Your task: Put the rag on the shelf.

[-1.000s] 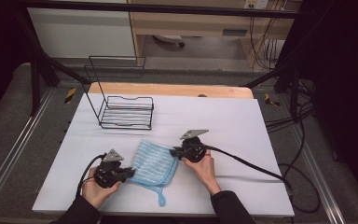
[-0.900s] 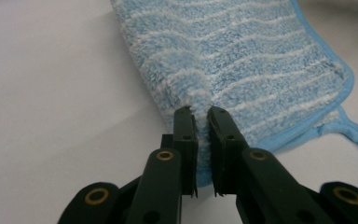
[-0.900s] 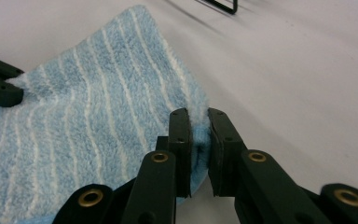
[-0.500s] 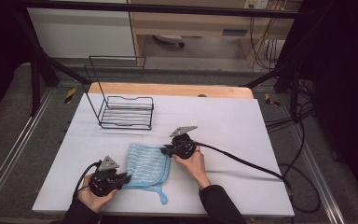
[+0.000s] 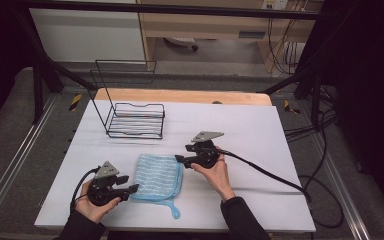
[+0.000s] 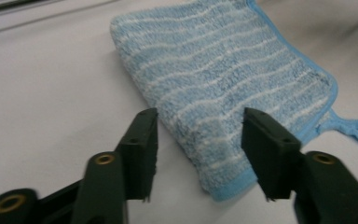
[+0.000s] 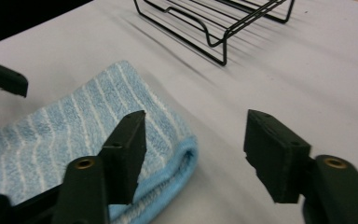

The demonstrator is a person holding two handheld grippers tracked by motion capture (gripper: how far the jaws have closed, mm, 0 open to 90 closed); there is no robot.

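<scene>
Tools point(image 5: 132, 188) point(image 5: 179, 159) over white table point(image 5: 260, 125)

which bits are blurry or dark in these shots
High view: dim, dark at the edges, white table evenly lit. Left gripper view: towel sharp, near jaws soft. Right gripper view: wire rack throws streaked shadows, jaws slightly blurred.

White table point(image 5: 260, 120) before a wooden bench point(image 5: 180, 95), grey floor point(image 5: 10, 130) around.

Table point(image 5: 260, 125) evenly lit, surroundings dark; close views soft, slightly blurred.
</scene>
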